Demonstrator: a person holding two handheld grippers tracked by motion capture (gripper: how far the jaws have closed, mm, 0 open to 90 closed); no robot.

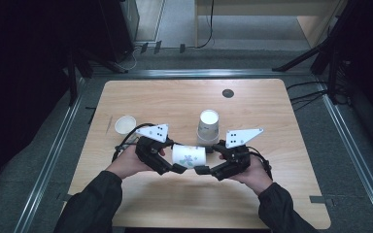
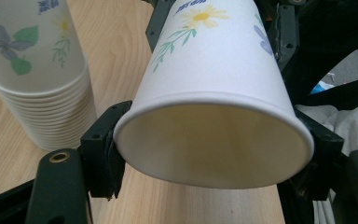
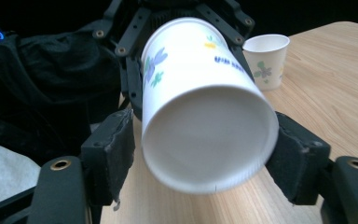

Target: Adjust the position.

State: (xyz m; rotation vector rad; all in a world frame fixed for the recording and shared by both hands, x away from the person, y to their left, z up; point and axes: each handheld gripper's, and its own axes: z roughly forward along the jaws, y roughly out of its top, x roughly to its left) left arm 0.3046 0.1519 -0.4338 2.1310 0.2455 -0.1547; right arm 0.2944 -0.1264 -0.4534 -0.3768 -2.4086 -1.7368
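Observation:
A white paper cup (image 1: 188,156) with flower prints lies on its side in the air just above the wooden table (image 1: 272,107), between my two grippers. My left gripper (image 1: 176,157) grips the cup's rim end; in the left gripper view the open mouth of the cup (image 2: 209,60) faces the camera, and both pads of the left gripper (image 2: 212,149) press on the rim. My right gripper (image 1: 206,159) brackets the base end. In the right gripper view the cup (image 3: 200,84) sits between the jaws of the right gripper (image 3: 205,149) with a small gap at the left pad.
A stack of several upside-down flowered cups (image 1: 208,125) stands just behind the grippers, close to the held cup (image 2: 37,70). A single upright cup (image 1: 125,124) stands at the left (image 3: 266,58). A dark round grommet (image 1: 228,93) sits near the table's far edge.

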